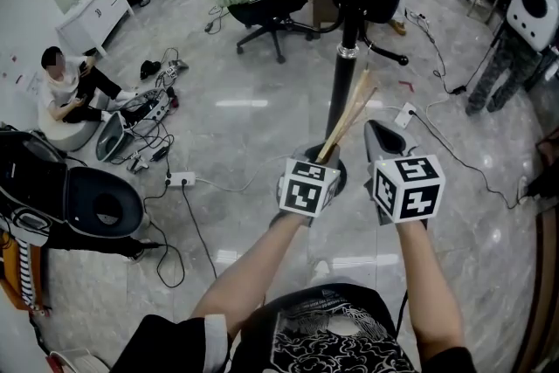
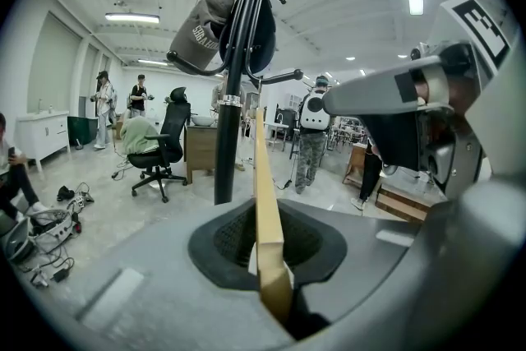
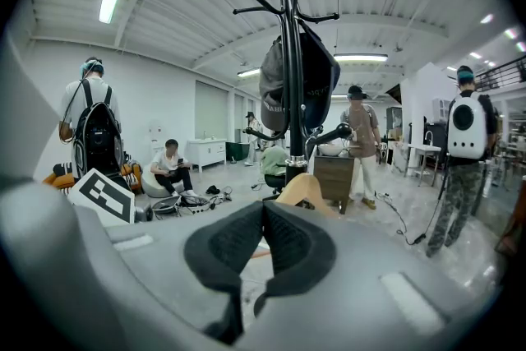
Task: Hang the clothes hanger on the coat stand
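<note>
A wooden clothes hanger sticks up and away from my left gripper, which is shut on it. In the left gripper view the hanger's edge runs straight up between the pads of that gripper. The black coat stand rises just behind the hanger, with dark caps hung on its upper hooks. My right gripper is beside the left one, a little to the right. Its pads press together with nothing between them, so the right gripper is shut, and the hanger's curved end shows just past them.
An office chair draped with a green garment stands behind the stand. A person sits on the floor at left among cables and a power strip. A black case lies near left. Another person stands at right.
</note>
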The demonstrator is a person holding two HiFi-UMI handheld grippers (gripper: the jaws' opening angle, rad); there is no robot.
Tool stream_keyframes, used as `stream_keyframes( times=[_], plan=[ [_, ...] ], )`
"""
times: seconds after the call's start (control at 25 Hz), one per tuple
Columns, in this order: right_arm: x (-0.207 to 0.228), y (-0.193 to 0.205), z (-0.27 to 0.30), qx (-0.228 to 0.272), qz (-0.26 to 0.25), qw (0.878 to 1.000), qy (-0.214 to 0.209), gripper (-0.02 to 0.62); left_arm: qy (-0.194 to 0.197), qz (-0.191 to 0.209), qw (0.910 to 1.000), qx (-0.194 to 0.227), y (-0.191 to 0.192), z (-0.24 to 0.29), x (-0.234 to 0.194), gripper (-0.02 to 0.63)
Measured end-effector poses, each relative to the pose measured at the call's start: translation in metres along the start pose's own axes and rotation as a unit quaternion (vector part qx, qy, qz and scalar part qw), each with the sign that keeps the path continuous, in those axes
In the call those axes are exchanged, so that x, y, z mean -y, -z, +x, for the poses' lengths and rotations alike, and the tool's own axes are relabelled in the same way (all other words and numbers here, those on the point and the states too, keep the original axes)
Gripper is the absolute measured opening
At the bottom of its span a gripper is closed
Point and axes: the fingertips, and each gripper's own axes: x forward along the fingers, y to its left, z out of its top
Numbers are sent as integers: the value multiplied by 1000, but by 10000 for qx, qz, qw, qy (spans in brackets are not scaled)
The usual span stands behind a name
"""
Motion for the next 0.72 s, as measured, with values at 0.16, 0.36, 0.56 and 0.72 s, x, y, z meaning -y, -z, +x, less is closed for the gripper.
stream_keyframes(
  times=[0.16, 0.36, 0.56, 0.72],
  plan=[
    [-1, 4, 1, -35, 10, 10000, 4, 0, -46, 16, 10000, -11, 2, -1, -3, 38],
    [0, 6, -1, -54, 36, 10000, 19, 0, -12, 23, 10000, -4, 2, -1, -5, 38],
    [-3, 6, -2, -60, 16, 10000, -4, 0, 51, 1, 10000, -79, 4, -2, -5, 38],
    [-5, 6, -3, -66, 14, 10000, -13, 0, 51, -1, 10000, -75, 4, -3, -6, 38]
  ],
)
